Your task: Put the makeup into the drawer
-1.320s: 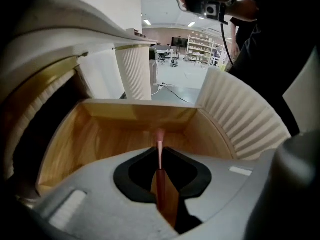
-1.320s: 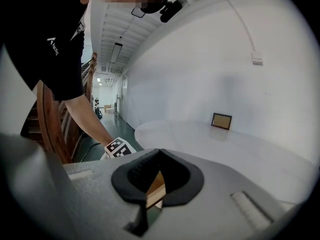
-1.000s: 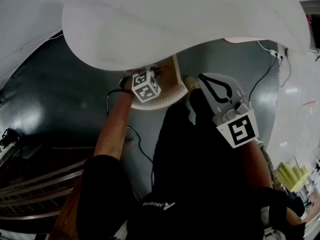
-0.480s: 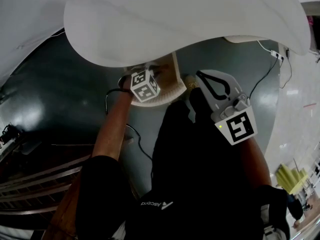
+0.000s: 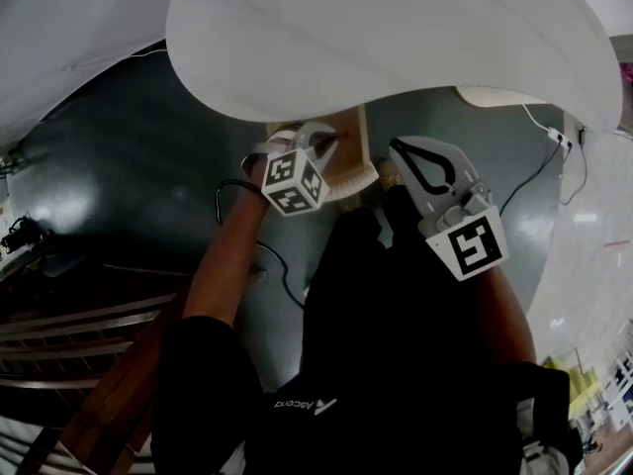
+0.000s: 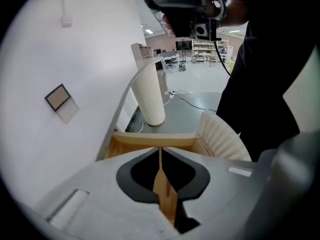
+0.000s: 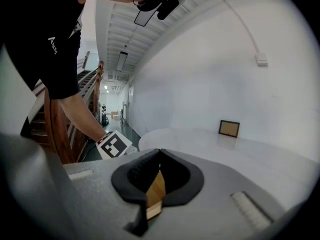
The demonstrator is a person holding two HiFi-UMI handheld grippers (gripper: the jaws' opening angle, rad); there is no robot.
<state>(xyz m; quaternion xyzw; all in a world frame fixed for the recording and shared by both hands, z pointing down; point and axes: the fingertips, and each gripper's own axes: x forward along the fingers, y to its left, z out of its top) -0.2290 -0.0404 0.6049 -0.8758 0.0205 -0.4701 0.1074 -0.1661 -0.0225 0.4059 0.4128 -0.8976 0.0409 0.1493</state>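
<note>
An open wooden drawer (image 5: 348, 156) with a white ribbed front (image 6: 225, 139) juts out from under the white table (image 5: 396, 38). My left gripper (image 5: 328, 142) hangs just above the drawer's near left part and points down into it. Its jaws are closing, and in the left gripper view the left gripper (image 6: 160, 151) has its tips together with nothing between them. My right gripper (image 5: 396, 149) is beside the drawer's right corner, shut and empty. The right gripper (image 7: 159, 153) points across the tabletop (image 7: 210, 139). No makeup item shows in any view.
A white ribbed table leg (image 6: 149, 91) stands on the dark floor beyond the drawer. Cables (image 5: 272, 265) trail over the floor. A wooden stair railing (image 5: 89, 334) runs at the lower left. A small framed picture (image 7: 229, 128) hangs on the white wall.
My left gripper has risen from the drawer toward the camera, so its jaws now show above the marker cube. The right gripper has lifted slightly.
</note>
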